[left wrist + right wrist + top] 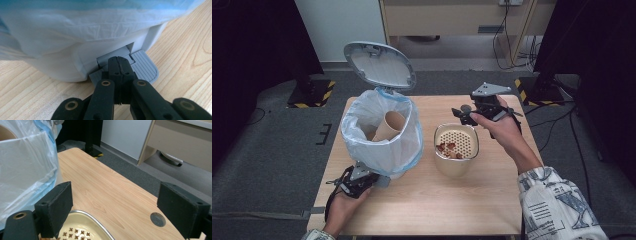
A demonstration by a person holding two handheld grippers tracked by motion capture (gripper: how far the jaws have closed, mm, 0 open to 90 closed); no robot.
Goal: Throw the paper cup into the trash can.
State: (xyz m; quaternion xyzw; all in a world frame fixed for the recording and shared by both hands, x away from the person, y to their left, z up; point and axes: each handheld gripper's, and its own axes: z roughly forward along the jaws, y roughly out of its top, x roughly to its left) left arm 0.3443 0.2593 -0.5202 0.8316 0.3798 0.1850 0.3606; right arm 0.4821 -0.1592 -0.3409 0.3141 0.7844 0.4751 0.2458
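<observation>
A white pedal bin (382,142) lined with a white and blue bag stands on the left of the wooden table (492,200), its grey lid (379,65) raised. A brown paper cup (389,126) leans inside it. My left gripper (374,180) is shut, and its tips (118,63) rest on the bin's grey foot pedal (146,67). A cream container (455,167) with a perforated insert holds brown food scraps (448,147). Held above its far right side, my right gripper (463,112) is open. Nothing lies between its black pads (58,205), and the container's rim (87,216) shows below them.
The bag's side (25,170) bulges close to the right gripper's left jaw. A small grey round cap (158,219) sits flush in the tabletop near the far edge. Black stands with yellow-striped bases (309,95) flank the table on grey carpet.
</observation>
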